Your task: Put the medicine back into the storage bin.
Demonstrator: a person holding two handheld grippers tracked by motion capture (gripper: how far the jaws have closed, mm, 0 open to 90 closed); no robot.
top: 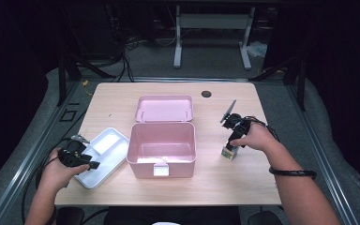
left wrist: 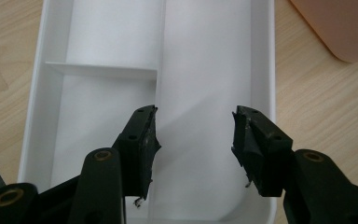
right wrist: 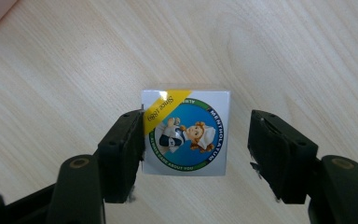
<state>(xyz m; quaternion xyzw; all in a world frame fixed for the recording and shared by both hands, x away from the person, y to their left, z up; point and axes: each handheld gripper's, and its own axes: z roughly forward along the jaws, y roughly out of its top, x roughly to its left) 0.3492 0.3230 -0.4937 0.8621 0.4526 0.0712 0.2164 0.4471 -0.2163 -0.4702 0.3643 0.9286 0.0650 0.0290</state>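
Left hand-held gripper (top: 93, 165) sits at the counter's (top: 243, 187) near-left corner, over the near end of the white divided tray (top: 104, 149). Left gripper view: jaws wide, nothing between them, hovering above the tray's (left wrist: 261, 56) long compartment; a cross wall splits the two smaller compartments on the other side of the tray's divider. Can't tell if the fingertips touch the tray floor.

Just right of the tray: pink storage box (top: 161, 149), open, latch tab facing the person. Its pink lid (top: 164, 108) lies flat on the counter right behind it, touching or nearly touching the back wall. A corner of the box (left wrist: 340, 28) also shows at the top right of the left gripper view, near the tray but apart from it.

Right of the box, well apart from it: small Mentholatum carton (top: 228, 152), standing on the counter. Right hand-held gripper (top: 232, 144) points down over it. Right gripper view: carton (right wrist: 185, 133) sits between the jaws, printed face toward the camera. Jaws wide; left pad (right wrist: 130, 144) touching or just beside the carton's edge, right pad (right wrist: 272, 144) clearly apart with counter (right wrist: 284, 56) visible in the gap. Not gripped.
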